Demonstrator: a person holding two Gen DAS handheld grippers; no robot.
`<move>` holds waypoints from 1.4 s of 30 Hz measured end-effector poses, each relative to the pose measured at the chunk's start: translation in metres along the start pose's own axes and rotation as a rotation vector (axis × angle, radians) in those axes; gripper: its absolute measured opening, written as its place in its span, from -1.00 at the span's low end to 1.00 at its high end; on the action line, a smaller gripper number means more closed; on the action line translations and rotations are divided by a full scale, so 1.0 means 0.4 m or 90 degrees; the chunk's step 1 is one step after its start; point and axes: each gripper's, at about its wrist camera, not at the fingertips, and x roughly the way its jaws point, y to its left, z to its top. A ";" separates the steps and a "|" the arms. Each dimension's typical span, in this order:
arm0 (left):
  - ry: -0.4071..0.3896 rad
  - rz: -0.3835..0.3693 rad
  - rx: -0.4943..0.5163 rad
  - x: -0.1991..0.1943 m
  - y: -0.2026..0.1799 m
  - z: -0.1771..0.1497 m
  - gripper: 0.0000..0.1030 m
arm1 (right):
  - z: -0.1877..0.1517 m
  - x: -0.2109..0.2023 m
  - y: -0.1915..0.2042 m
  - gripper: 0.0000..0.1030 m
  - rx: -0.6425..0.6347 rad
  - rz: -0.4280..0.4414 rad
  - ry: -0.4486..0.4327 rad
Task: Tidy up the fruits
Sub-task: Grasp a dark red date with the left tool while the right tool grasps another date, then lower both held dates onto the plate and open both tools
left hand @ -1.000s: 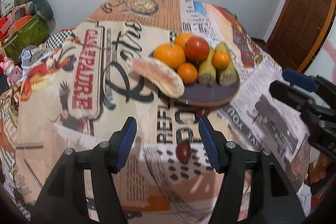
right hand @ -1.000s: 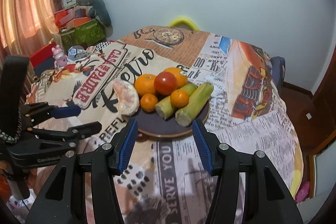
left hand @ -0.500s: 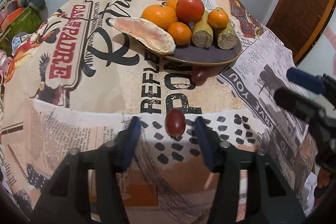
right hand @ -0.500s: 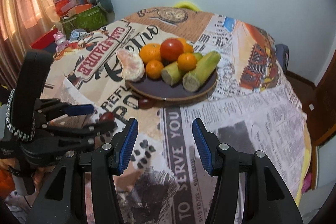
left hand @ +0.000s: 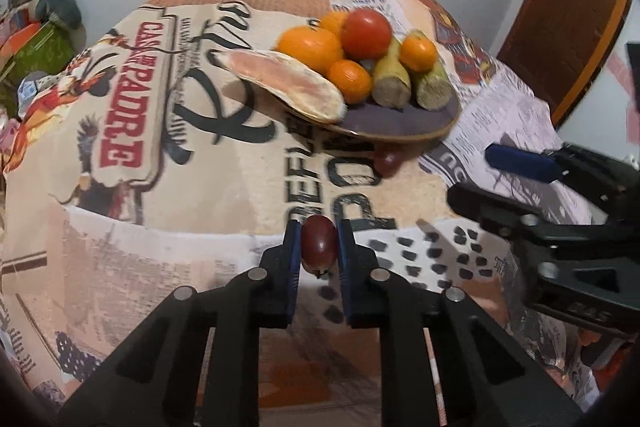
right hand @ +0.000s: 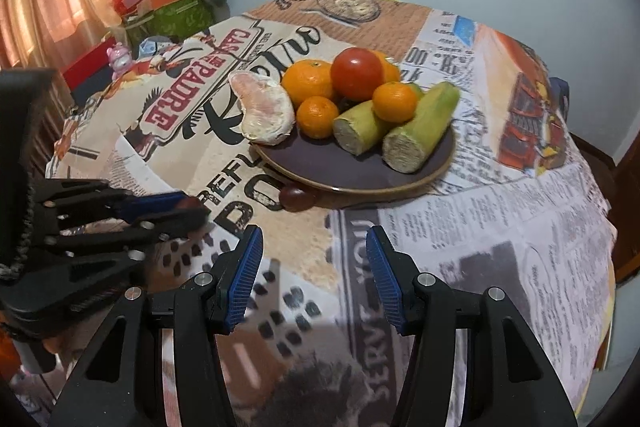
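Plate (right hand: 360, 183), oranges (right hand: 308, 83), tomato (right hand: 357, 74), sugarcane (right hand: 420, 131)

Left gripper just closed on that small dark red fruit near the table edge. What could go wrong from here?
The left gripper pinches the small dark red oval fruit only at its fingertips, so it may slip out. The dark round plate is crowded, and the pale peeled citrus segment overhangs its rim, so a bump might tip it off.

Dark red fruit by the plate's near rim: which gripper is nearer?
Right. The right gripper hangs open just short of that fruit; the left gripper sits farther off, shut on another dark red fruit.
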 end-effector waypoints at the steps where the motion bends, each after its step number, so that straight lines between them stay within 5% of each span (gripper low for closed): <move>1: -0.003 0.003 -0.004 -0.005 0.010 0.003 -0.67 | 0.006 0.010 0.002 -0.03 0.000 0.002 0.002; 23: -0.047 0.002 -0.014 -0.054 0.054 0.025 -0.67 | 0.044 0.117 0.008 -0.55 0.025 0.027 0.055; 42: -0.109 -0.012 0.020 -0.114 -0.039 0.112 -0.67 | 0.067 -0.074 -0.053 -0.54 0.050 0.014 -0.071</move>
